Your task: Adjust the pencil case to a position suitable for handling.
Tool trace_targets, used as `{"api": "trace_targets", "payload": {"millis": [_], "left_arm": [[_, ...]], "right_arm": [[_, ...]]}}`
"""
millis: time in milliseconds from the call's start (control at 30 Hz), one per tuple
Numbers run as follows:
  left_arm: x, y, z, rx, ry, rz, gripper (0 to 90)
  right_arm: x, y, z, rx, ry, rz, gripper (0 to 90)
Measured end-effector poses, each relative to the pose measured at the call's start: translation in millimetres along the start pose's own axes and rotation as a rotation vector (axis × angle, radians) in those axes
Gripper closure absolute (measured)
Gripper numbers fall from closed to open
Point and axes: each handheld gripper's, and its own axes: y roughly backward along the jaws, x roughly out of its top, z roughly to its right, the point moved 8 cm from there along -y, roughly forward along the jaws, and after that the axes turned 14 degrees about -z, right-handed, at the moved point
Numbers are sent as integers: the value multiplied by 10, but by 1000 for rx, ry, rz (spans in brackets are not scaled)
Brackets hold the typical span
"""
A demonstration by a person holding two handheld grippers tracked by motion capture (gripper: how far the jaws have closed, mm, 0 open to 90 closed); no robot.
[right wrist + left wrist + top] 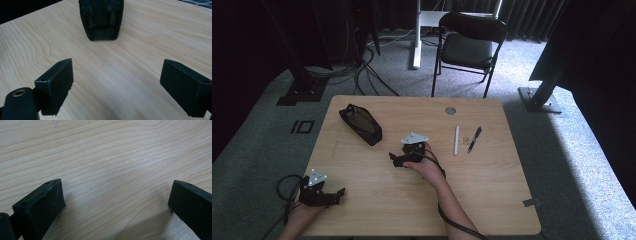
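Black pouch (101,20), right hand-held gripper (117,82) wide, empty

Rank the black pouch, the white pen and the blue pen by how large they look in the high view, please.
1. black pouch, clearly the largest.
2. white pen and blue pen: both thin and of similar length. The white one looks slightly longer, but I would not rank them firmly.

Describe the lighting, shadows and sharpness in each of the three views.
High view: dark surroundings, daylight brightening the carpet at right, the table evenly lit and the black pouch soft. Left gripper view: crisp wood grain, with the left gripper casting shadow along the bottom. Right gripper view: the pouch is slightly blurred, and the right gripper looms large and dark.
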Motion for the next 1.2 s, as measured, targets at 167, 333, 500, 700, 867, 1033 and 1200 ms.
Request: {"api": "trace_targets", "payload": {"millis": [167,333,500,700,867,1033,1200], "left_arm": [[0,0,0,0,0,0,6],[0,0,0,0,0,0,6],[0,0,0,0,0,0,6],[0,0,0,0,1,1,6],[0,0,0,0,1,1,6],[0,0,1,0,0,0,6],[0,0,1,0,1,1,6]], "right_arm": [[79,-68,-18,8,6,4,114],[135,-141,-42,16,21,-6,116],[224,-200,-70,24,26,6,135],[341,-280,-102,22,38,13,143],[453,-319,-126,12,49,32,186],[559,-341,-154,5,52,53,222],[614,-395,-198,10,77,58,231]]}}
